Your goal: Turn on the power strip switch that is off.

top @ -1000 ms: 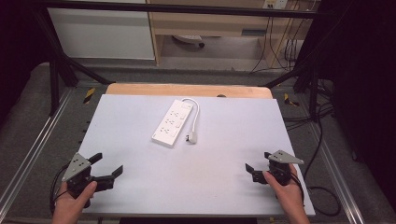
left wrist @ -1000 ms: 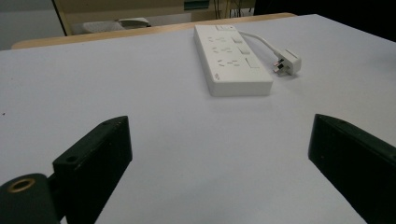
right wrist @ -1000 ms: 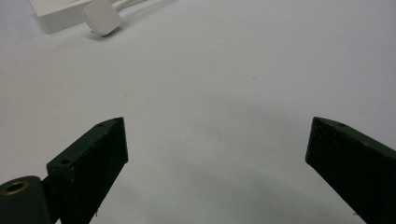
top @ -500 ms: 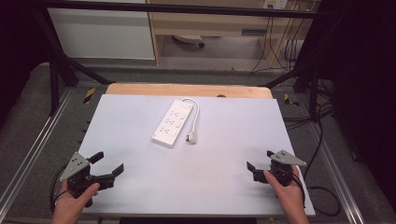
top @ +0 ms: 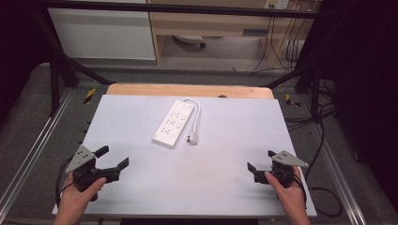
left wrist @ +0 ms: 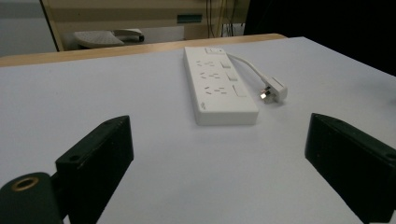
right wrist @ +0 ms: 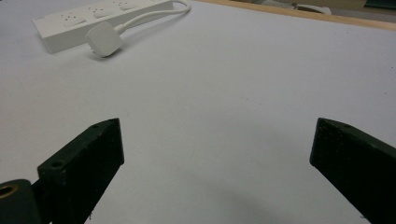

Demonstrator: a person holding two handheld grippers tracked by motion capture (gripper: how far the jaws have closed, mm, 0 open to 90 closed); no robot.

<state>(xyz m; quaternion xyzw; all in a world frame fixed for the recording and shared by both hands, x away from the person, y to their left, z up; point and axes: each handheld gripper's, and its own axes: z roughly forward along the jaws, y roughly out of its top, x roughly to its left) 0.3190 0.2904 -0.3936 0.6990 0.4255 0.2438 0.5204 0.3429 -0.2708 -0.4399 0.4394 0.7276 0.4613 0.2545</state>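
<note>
Lying diagonally near the table's (top: 141,117) far edge, a white rectangular power strip (top: 173,123) rests unobstructed, plug (top: 193,138) alongside; left gripper (top: 111,162) and right gripper (top: 261,161) gape, empty.

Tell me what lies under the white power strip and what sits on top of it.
The power strip lies flat on the white table surface. Nothing rests on top; its sockets are bare. Its cord loops to the plug lying beside it. The strip's underside is hidden.
</note>
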